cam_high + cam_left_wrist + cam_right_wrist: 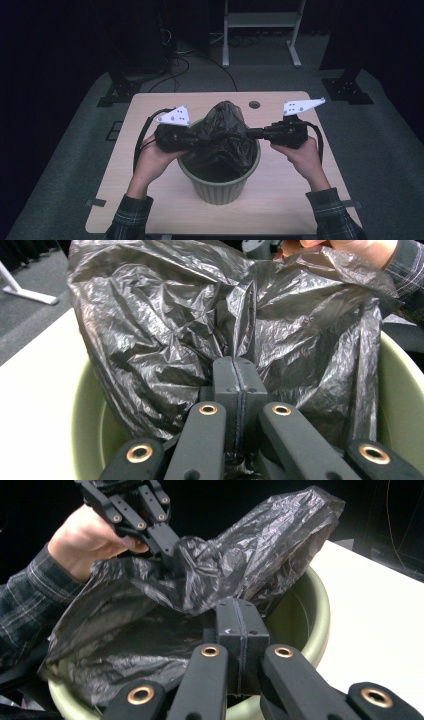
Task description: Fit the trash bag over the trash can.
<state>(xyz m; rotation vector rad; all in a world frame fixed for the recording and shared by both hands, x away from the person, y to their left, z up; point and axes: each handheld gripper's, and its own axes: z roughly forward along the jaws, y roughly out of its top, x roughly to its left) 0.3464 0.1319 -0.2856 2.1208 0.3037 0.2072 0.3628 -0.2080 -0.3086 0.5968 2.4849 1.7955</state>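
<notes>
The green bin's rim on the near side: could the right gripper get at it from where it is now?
Probably not right away: the right gripper is shut on the black bag, bunched over the green bin. The near rim itself lies bare.

The table (150,200) has a light wooden top with rounded corners and a small round hole (254,105) at its far edge. It stands on grey carpet (390,150). Behind it are a white metal frame (260,30), black stand bases (347,90), loose cables (175,65) and darkness.
</notes>
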